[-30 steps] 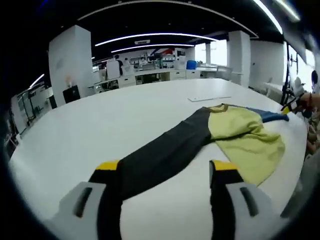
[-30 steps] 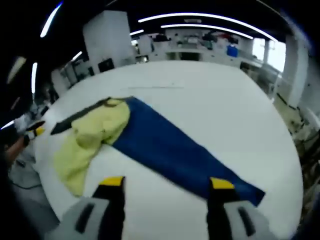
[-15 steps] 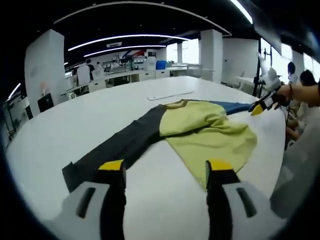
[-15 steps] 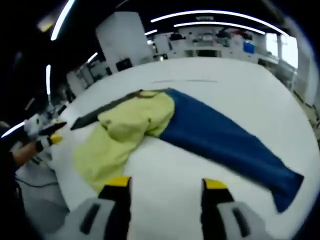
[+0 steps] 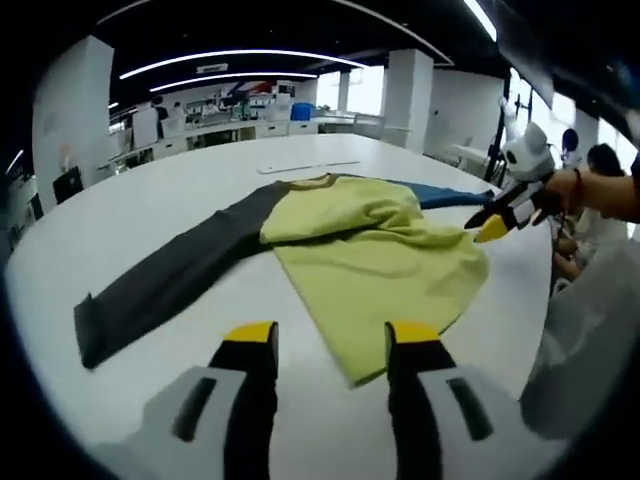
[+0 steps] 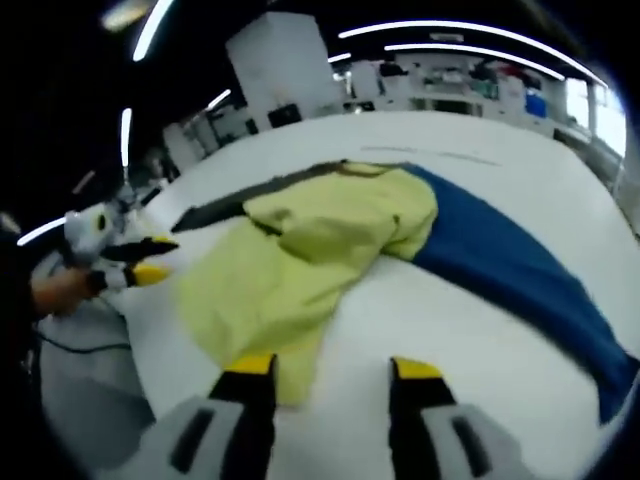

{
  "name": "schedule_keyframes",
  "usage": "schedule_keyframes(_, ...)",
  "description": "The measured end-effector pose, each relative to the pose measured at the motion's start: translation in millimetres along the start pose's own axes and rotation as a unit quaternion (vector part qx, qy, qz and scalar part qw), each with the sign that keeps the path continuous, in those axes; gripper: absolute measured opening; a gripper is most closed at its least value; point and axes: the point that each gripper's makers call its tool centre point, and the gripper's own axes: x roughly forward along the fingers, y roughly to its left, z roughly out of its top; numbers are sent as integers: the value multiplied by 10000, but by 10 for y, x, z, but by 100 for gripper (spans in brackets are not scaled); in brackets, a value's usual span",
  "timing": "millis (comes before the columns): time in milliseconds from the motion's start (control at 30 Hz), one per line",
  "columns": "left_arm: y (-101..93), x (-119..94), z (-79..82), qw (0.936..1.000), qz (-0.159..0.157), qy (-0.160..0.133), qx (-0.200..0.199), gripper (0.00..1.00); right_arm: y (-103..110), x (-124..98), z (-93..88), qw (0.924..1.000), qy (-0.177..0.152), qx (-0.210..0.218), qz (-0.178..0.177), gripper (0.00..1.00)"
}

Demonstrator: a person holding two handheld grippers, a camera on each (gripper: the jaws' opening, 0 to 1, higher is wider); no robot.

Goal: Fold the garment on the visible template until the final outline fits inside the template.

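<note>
A long-sleeved garment lies spread on the white table (image 5: 150,200). Its yellow body (image 5: 370,250) is rumpled, with a dark grey sleeve (image 5: 170,275) and a blue sleeve (image 5: 440,192) stretched out to either side. My left gripper (image 5: 331,335) is open, and the yellow hem's corner lies between its jaws. The right gripper (image 5: 492,228) reaches in from the right above the far hem. In the right gripper view, my right gripper (image 6: 332,367) is open just short of the yellow body (image 6: 300,260), beside the blue sleeve (image 6: 510,270). The left gripper (image 6: 145,270) shows at the left.
A thin pale strip (image 5: 305,166) lies on the table beyond the collar. The table's edge (image 6: 130,330) runs close to the hem, with the floor below. A person's hand (image 5: 590,190) holds the right gripper. Benches and pillars stand far behind.
Both grippers have swung from the sleeve ends toward the yellow hem and come closer to it. Each pair of jaws has narrowed a little. The garment lies as before.
</note>
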Motion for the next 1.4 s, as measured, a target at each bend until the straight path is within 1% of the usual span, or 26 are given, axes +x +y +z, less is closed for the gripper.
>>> schedule_keyframes(33, -17, 26, -29, 10000, -50, 27, 4, 35, 16, 15, -13, 10000, 26, -24, -3, 39)
schedule_keyframes(100, -18, 48, -82, 9999, -52, 114, 5, 33, 62, 40, -47, 9999, 104, -124, -9, 34)
schedule_keyframes(233, -46, 53, -119, 9997, -81, 198, 109, 28, 133, 51, -50, 9996, 124, -268, -36, 26)
schedule_keyframes(300, -28, 56, -145, 9997, -57, 206, 102, 26, 123, 66, -45, 9995, 152, -264, -62, 21)
schedule_keyframes(367, -38, 64, -184, 9996, -70, 265, 7, 25, 113, 77, -34, 9996, 138, -247, -87, 18)
schedule_keyframes(500, -24, 56, -253, 9991, -27, 431, 28, 20, 135, 110, -51, 9997, 174, -145, -56, 12)
schedule_keyframes(567, -34, 50, -275, 9989, -48, 476, -23, 18, 134, 124, -81, 9996, 233, -148, -81, 10)
schedule_keyframes(600, -36, 42, -278, 9988, -37, 495, -26, 17, 139, 119, -58, 9996, 182, -191, -101, 9)
schedule_keyframes(667, -22, 36, -289, 9986, 3, 518, -67, 15, 147, 110, -62, 9995, 198, -189, -128, 8)
schedule_keyframes(733, -24, 33, -313, 9983, -7, 572, -127, 11, 136, 104, -66, 9997, 181, -126, -129, 7)
schedule_keyframes(833, -51, 42, -311, 9983, -33, 566, -162, 9, 147, 100, -74, 9998, 159, -18, -135, 5)
schedule_keyframes(900, -56, 44, -312, 9983, -25, 573, -120, 7, 134, 102, -76, 9998, 144, 54, -148, 2)
schedule_keyframes(967, -45, 43, -317, 9983, -13, 581, 24, 6, 143, 100, -69, 9997, 115, 186, -101, 0)
schedule_keyframes(1000, -51, 45, -315, 9983, -25, 583, 56, 4, 147, 98, -63, 9997, 88, 226, -73, 0)
schedule_keyframes(1067, -56, 46, -318, 9982, -69, 597, 8, 1, 144, 100, -68, 9998, 101, 176, -88, 0)
schedule_keyframes(1133, -64, 48, -320, 9980, -68, 621, 15, 0, 127, 97, -60, 9998, 92, 173, -99, 0)
schedule_keyframes(1233, -64, 52, -323, 9979, -82, 636, 55, 0, 140, 75, -29, 9996, 23, 281, -100, 0)
schedule_keyframes(1400, -90, 54, -315, 9973, -133, 677, 247, 0, 207, 8, 107, 9985, -199, 508, 3, 0)
